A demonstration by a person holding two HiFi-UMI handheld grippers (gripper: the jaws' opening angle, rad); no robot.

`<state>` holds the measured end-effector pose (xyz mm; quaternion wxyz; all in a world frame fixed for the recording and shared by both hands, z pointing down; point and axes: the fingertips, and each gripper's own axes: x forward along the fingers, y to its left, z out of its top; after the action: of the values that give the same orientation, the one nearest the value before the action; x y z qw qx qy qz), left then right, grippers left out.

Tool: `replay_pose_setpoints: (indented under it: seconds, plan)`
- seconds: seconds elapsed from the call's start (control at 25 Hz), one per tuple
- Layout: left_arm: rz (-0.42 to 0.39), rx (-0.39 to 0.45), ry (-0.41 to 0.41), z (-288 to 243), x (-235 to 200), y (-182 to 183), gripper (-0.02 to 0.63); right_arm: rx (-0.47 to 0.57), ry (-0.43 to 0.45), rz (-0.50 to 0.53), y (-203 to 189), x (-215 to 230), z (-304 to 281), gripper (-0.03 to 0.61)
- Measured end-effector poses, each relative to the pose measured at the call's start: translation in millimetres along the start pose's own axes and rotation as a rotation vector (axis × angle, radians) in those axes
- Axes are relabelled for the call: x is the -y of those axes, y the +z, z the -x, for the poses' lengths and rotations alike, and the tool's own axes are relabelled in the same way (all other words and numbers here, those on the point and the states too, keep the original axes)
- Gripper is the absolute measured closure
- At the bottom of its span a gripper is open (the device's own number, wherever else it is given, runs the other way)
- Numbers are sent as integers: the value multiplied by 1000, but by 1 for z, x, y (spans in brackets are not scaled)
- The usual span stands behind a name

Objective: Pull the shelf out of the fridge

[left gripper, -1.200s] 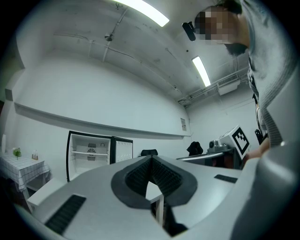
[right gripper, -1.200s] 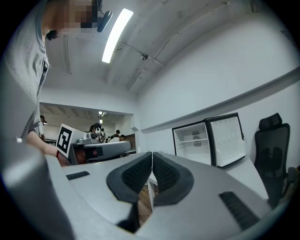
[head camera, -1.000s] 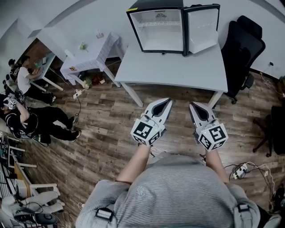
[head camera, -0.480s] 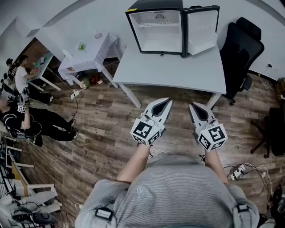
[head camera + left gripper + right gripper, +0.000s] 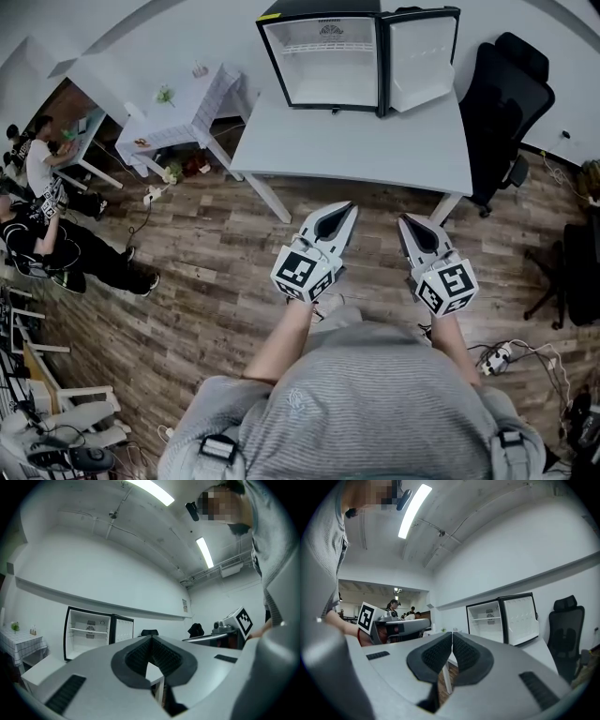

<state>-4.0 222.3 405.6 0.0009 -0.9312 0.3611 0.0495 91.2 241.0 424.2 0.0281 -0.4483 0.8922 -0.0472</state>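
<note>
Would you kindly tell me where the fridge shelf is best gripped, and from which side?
Probably the front edge of the shelf, approached from the open front of the fridge: it lies level inside, the door stands swung aside, and only that edge faces outward.

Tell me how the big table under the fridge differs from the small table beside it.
The big table is wider and bare-topped, carrying only the open fridge; the small table wears a checked cloth and holds small items, a plant among them. Both are white.
</note>
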Motion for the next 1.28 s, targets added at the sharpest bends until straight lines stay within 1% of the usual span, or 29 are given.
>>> replay_pose_setpoints:
  seconds: [0.16, 0.32, 0.56, 0.72, 0.92, 1.28]
  plan:
    - [4, 3, 15, -2, -10, -1, 602, -13, -6, 4, -3, 3, 3, 565]
    - [2, 8, 29, -12, -27, -6, 602, -29, -22, 8, -8, 16, 2, 565]
    - [2, 21, 50, -30, -60, -15, 602, -34, -37, 7, -19, 39, -16, 565]
    - [9, 17, 51, -48, -85, -24, 602, -39, -42, 10, -23, 57, -39, 565]
    - [2, 7, 30, -79, -123, -28, 601, -29, -46, 15, -18, 81, -88, 565]
    - [-9, 2, -9, -157, -241, -12, 602, -22, -34, 10, -3, 128, -225, 565]
